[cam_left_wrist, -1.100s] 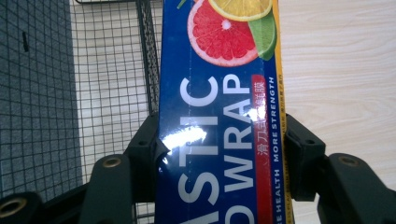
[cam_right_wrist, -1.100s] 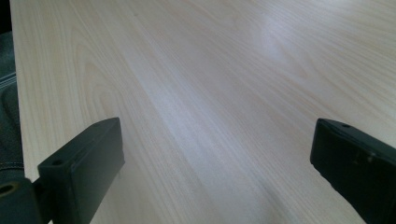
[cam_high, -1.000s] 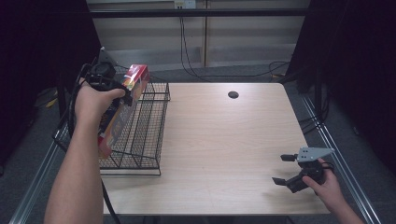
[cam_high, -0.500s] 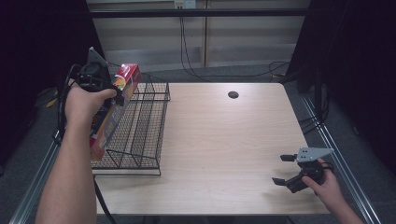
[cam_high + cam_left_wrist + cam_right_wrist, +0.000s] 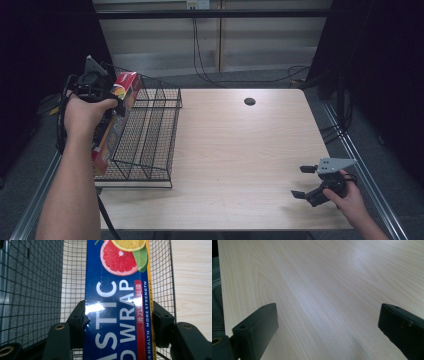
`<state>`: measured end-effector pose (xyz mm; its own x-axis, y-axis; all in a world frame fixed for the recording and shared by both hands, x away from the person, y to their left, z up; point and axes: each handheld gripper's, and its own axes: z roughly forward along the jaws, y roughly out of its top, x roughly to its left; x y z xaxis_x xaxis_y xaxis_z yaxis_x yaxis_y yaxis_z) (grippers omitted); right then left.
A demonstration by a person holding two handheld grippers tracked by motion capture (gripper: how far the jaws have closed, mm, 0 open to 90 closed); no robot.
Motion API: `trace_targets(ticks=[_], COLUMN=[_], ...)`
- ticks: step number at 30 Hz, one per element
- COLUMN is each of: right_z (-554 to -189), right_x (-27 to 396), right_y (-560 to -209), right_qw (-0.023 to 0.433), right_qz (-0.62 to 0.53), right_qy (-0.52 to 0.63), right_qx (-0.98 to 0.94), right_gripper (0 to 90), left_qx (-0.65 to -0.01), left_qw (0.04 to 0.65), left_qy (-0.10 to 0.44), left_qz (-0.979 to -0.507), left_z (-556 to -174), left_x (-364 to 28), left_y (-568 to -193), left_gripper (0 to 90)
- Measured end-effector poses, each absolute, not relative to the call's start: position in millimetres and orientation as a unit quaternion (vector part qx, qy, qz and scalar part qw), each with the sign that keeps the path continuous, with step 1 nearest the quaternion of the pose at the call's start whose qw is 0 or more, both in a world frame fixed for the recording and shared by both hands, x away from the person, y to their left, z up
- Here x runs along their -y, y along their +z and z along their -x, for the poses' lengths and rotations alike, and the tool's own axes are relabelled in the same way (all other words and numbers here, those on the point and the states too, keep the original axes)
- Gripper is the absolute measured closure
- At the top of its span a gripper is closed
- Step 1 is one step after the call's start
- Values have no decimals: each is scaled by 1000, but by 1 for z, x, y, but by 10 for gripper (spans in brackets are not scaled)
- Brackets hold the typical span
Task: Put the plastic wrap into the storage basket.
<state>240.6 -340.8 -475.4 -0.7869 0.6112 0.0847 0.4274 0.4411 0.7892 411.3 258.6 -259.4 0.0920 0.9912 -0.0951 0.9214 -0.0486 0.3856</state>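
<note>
Two hands work here. The left hand (image 5: 85, 112) is raised over the wire rack's (image 5: 150, 135) left side, its left gripper (image 5: 117, 322) clamped across a long plastic-wrap box (image 5: 117, 302), which tilts down along the rack's outer left wall. The right gripper (image 5: 307, 182) sits low at the table's (image 5: 240, 150) near right corner, jaws wide apart with nothing between them. A dark hole (image 5: 249, 101) marks the far side. The wood between rack and right hand lies open.

Overhead forward-down; two close jaw-level views.
</note>
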Motion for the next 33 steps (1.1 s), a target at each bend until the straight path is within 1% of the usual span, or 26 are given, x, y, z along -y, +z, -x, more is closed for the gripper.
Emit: trace_targets(ticks=[10,18,25,29,33], right_z=[-241,-241,-241,-241,-241], right_x=[340,338,339,338,338], right_y=[-476,-477,-477,-477,-477], right_qw=[107,104,103,101,103], right_qz=[-307,-306,-305,-305,-306], right_qy=[429,426,427,426,425], right_qx=[-843,-845,-845,-846,-846], right_gripper=[25,25,24,24,24], left_qx=[-685,-688,-697,-693,-697], left_qw=[168,157,152,145,147], left_qy=[102,108,102,102,93], left_qz=[-701,-700,-693,-699,-696], left_z=[-412,-413,-414,-415,-415], left_x=[-267,-271,-269,-268,-268], left_y=[-269,-275,-279,-280,-283], left_gripper=[424,422,418,416,414])
